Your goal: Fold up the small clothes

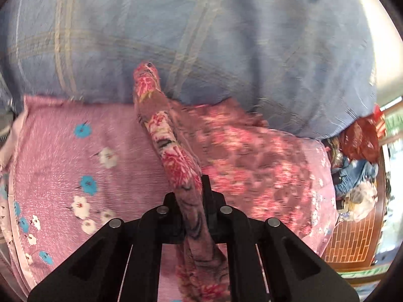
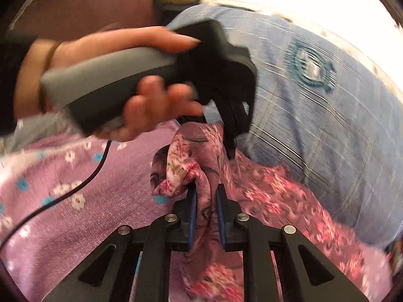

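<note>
Left view: the left gripper (image 1: 195, 191) is clamped on a bunched edge of the rose-print garment (image 1: 241, 156), which lies over the pink flowered sheet (image 1: 58, 156), up against the blue checked pillow (image 1: 201, 37). Right view: the right gripper (image 2: 206, 201) has a fold of that garment between its blue pads (image 2: 192, 211), though whether they pinch tight I cannot tell. Looks like the opening lift; next, both ends need pulling apart to flatten it.

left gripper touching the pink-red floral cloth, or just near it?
Touching. In the left wrist view the left gripper is shut on a bunched fold of the pink-red floral cloth, which runs between both fingers with no gap showing.
</note>
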`<state>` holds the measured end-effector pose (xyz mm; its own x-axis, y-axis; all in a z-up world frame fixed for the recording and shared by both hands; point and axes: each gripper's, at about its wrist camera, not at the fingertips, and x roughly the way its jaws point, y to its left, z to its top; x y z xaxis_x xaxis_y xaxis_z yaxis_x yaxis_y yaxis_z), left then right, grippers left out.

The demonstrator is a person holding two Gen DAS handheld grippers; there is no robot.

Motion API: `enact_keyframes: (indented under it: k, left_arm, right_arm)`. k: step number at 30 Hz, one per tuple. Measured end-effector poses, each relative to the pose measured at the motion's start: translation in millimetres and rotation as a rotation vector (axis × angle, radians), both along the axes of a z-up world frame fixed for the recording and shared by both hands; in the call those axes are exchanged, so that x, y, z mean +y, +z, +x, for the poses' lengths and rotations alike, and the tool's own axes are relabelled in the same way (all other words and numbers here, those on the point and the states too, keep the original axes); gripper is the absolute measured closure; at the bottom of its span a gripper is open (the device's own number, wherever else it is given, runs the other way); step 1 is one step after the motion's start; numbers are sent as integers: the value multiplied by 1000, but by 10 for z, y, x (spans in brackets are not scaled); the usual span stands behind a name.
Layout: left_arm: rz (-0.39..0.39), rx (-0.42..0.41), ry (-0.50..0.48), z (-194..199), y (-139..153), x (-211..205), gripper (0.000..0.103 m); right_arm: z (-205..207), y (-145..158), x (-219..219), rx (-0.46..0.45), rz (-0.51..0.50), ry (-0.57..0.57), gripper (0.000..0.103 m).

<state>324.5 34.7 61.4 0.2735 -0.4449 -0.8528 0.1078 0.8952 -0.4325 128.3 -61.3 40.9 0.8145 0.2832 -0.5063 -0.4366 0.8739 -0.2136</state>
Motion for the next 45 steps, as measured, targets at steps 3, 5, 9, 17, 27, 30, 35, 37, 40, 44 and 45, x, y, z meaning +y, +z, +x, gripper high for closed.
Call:
enact_keyframes:
  k: [3,5,9,17,27,30,35,37,40,44,45]
  left_arm:
    - [13,-32,-21,-49,186,-257,96]
    - [28,-50,-31,-83,280,-444,96]
    - [39,-71,-63,-171,436,-825,96]
    - [123,-110,-112,-246,456,-1712,96]
    - [232,-58,-99,-140,119,-2380,96]
    - [266,-56,-118,-123,82,-2469,96]
    - [277,-26,-128,-44,30,-2436,96]
    - [277,-22,-135,-36,26,-2433,96]
    - [291,-34,-152,-71,32,-2467,96]
    - [298,-39,-150,-119,29,-2500,96]
    - [297,-44,-151,-134,38,-2527,96]
  right_arm:
    - [-36,113,-285,30,93,-41,89]
    - [-69,176,-510,53,160,-74,90]
    - [-100,242,-884,74,243,-111,90]
    - [-195,254,-1755,141,429,-176,94]
    - [-72,-101,-2696,276,734,-253,103]
    - [44,-270,-2843,394,813,-258,95]
    - [-11,-394,-2903,504,887,-220,62]
    - [-59,-324,-2808,471,867,-165,46]
    - [-68,-230,-2632,340,765,-167,32]
    - [82,-251,-2547,241,778,-128,57]
    - [112,-278,-2581,277,806,-139,90]
